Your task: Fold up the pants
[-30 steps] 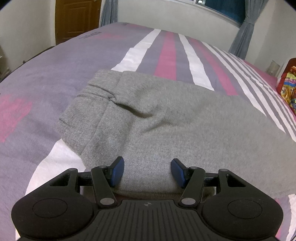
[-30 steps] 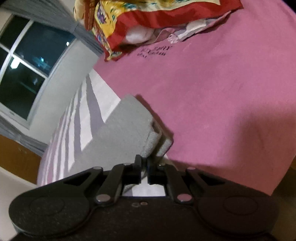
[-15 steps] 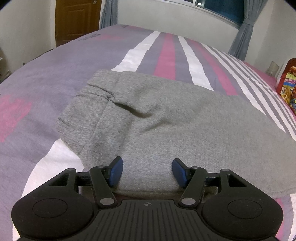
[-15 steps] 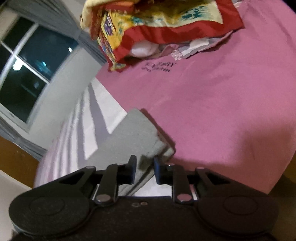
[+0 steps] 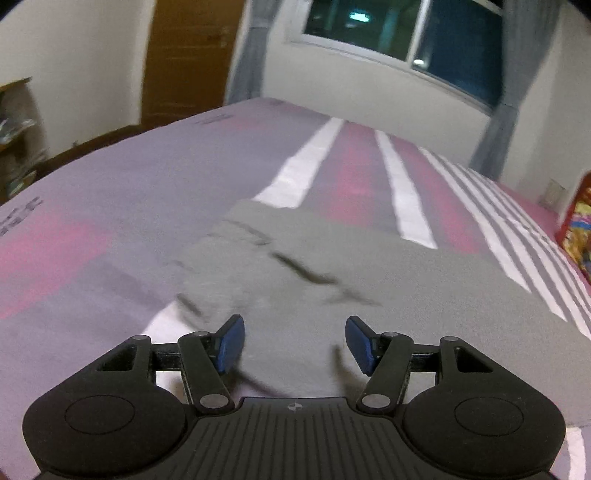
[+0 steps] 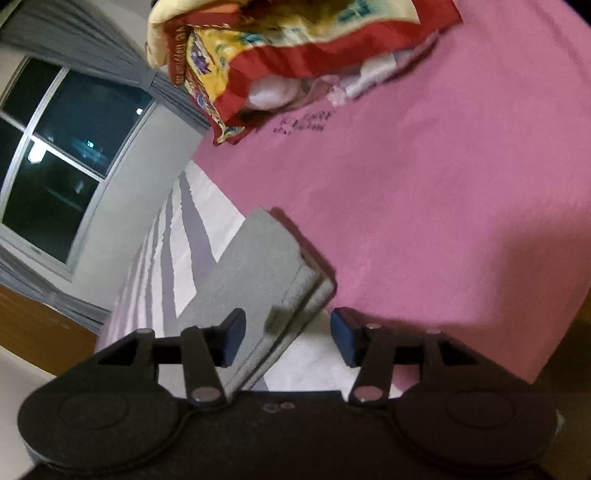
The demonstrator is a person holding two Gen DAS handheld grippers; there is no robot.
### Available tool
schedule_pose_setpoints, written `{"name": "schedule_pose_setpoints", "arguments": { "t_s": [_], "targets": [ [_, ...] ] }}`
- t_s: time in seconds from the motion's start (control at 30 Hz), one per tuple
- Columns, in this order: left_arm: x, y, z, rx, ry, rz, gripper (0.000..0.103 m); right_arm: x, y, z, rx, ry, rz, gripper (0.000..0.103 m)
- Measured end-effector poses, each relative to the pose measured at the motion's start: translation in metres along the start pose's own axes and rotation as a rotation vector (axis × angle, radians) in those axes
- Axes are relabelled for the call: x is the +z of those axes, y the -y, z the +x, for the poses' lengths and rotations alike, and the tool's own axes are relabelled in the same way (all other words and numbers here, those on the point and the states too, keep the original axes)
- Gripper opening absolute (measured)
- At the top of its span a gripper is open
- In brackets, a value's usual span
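Grey pants point(image 5: 332, 280) are lying flat on the striped bedspread point(image 5: 110, 206), already doubled leg over leg into one long band. In the left view the wide end, with creases and a seam line, is sitting to the left and ahead of the fingers; the band is running off to the right toward the pink part of the bed. In the right view the pants point(image 6: 255, 266) are ending in a stacked hem edge, two thick layers showing, just ahead of the fingers and a little left of centre.

The long axis is being read as lying crosswise between the two tools: wide end under the left one, hem end under the right one. The next fold is judged to turn on this, one end being carried along that axis over the other. Neither end looks nearer to its tool.

The left gripper point(image 5: 294, 341) is being held wide apart, blue pads clear of the cloth, nothing between them but grey fabric below. The right gripper point(image 6: 288, 334) is also being held wide, with the hem corner sitting between the pads and not pinched.

Beyond, a red and yellow printed blanket point(image 6: 295, 48) is lying well apart on the pink cover. A dark window point(image 5: 402, 33) and a wooden door point(image 5: 192, 55) are standing behind the bed.
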State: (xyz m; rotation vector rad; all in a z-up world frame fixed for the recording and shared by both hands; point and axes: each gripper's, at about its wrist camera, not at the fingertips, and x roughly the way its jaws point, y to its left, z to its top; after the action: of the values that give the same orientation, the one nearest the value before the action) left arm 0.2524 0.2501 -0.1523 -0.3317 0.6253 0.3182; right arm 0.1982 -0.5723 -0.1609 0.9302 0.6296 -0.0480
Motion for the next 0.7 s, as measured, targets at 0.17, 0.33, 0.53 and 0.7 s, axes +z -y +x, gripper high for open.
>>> {"name": "schedule_pose_setpoints", "arguments": {
  "t_s": [0.17, 0.33, 0.53, 0.7],
  "targets": [
    [-0.005, -0.044, -0.005, -0.048, 0.049, -0.258, 0.061, -0.005, -0.010, 0.012, 0.002, -0.003, -0.021, 0.050],
    [-0.008, -0.071, 0.009, -0.137, 0.029, -0.433, 0.060, -0.004, -0.007, 0.013, 0.014, -0.002, -0.004, 0.049],
    [-0.007, -0.071, 0.018, -0.210, 0.088, -0.449, 0.031, -0.004, -0.008, 0.014, 0.004, -0.004, -0.005, 0.050],
    [-0.010, -0.065, 0.042, -0.190, 0.028, -0.417, 0.031, -0.005, -0.009, 0.016, -0.003, -0.003, -0.014, 0.051]
  ]
}}
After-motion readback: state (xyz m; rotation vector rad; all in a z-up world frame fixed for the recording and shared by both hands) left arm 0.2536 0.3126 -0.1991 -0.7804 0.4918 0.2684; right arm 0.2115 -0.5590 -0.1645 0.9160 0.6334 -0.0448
